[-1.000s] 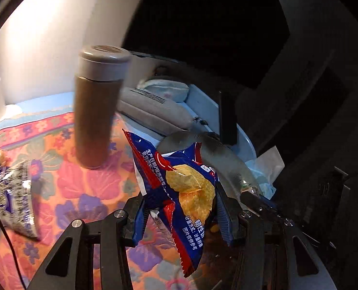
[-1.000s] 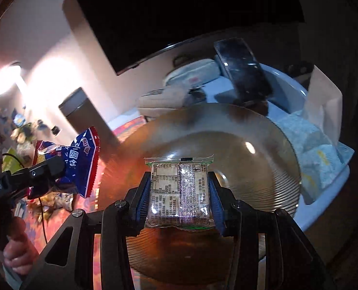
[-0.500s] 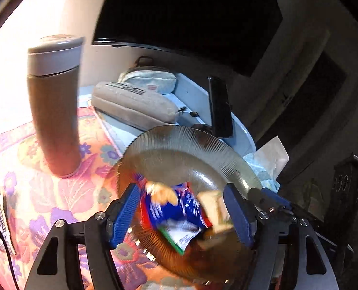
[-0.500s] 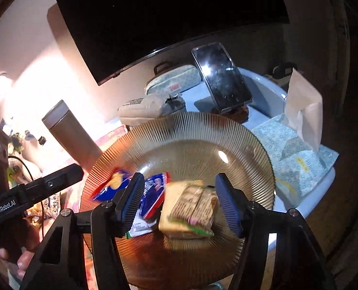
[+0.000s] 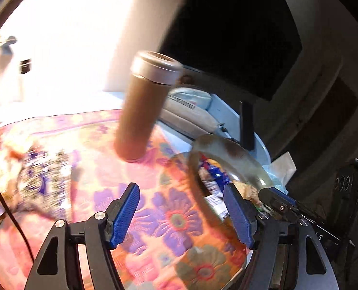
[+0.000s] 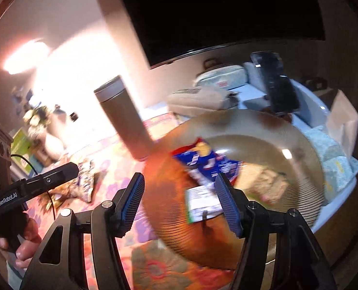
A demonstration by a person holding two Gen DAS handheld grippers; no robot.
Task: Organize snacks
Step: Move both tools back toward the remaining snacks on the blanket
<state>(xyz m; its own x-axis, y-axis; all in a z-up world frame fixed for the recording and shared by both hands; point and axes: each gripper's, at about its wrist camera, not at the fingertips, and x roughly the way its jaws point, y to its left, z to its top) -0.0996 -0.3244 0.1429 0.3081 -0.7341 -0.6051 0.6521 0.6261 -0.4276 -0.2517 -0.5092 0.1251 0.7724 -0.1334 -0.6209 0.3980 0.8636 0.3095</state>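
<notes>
On the floral cloth (image 5: 174, 217) stands the ribbed amber plate (image 6: 307, 176), and both snacks already lie in it: the blue chip bag (image 6: 203, 162) toward its left half and the tan cracker pack (image 6: 268, 181) to the right of that, the two touching or nearly so.

What is left to organize lies the other way. A silver-and-blue packet (image 5: 43, 183) sits on the cloth with a few blurred loose snacks beside it, well to the left of the plate and past the tall brown flask (image 5: 140, 118). In the left wrist view the packet is to the left of the tongs; its long axis cannot be told through the blur.

The left gripper (image 5: 183, 215) is the nearer one. Its jaws stand about half open, having just been opening, with nothing between them but cloth. The right gripper (image 6: 181, 205) hangs over the plate's near-left rim, also half open after just opening, and holds nothing; the chip bag's white label lies below its right pad.

By this reading the coming reach falls to the left hand, swinging left across the cloth, and the flask is clear of that path.
</notes>
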